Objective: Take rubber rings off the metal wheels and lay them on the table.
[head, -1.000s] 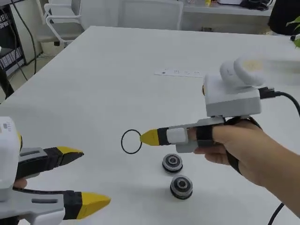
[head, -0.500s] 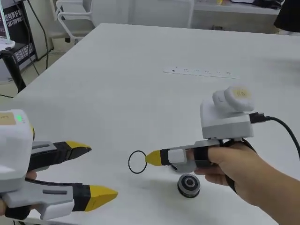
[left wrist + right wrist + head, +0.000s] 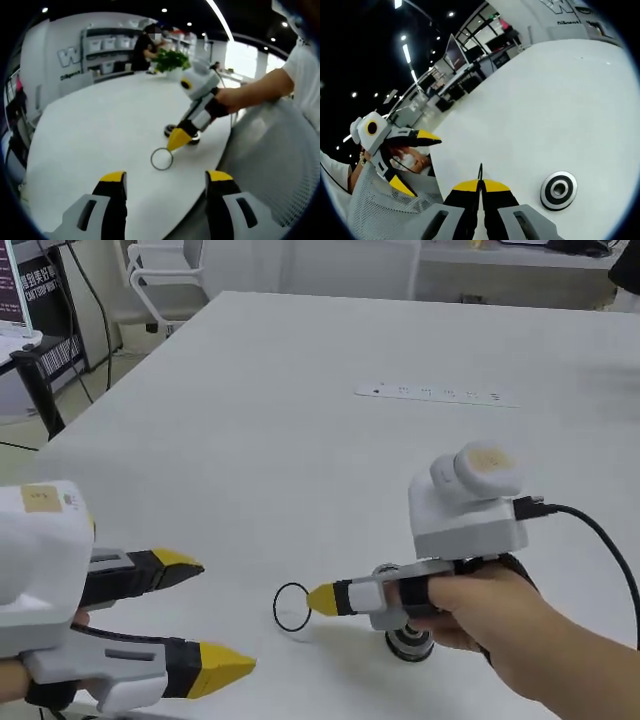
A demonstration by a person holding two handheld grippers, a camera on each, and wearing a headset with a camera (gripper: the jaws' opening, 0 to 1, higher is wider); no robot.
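The left gripper (image 3: 205, 615) hangs low over the near edge of the table (image 3: 300, 440) with its yellow-tipped jaws spread wide and nothing between them. Ahead of its tips and a little to their right lies the rubber ring (image 3: 274, 607), a thin black loop down at the table top. It is not yet let go: the right gripper (image 3: 320, 598) has its jaws pressed together on the ring's rim, and in the right gripper view the ring shows as a dark line rising from between the closed tips.

So one ring looks to be off its wheel and almost laid down. Releasing it is likely the step in hand. Just behind the right gripper's tips, under the hand, sits a metal wheel (image 3: 410, 643). The left gripper view shows two wheels there, close together. Whether either one wears a ring cannot be told.

For writing, a large "W" (image 3: 65, 56) stands on the far wall. The smaller lettering below it is too blurred to read.
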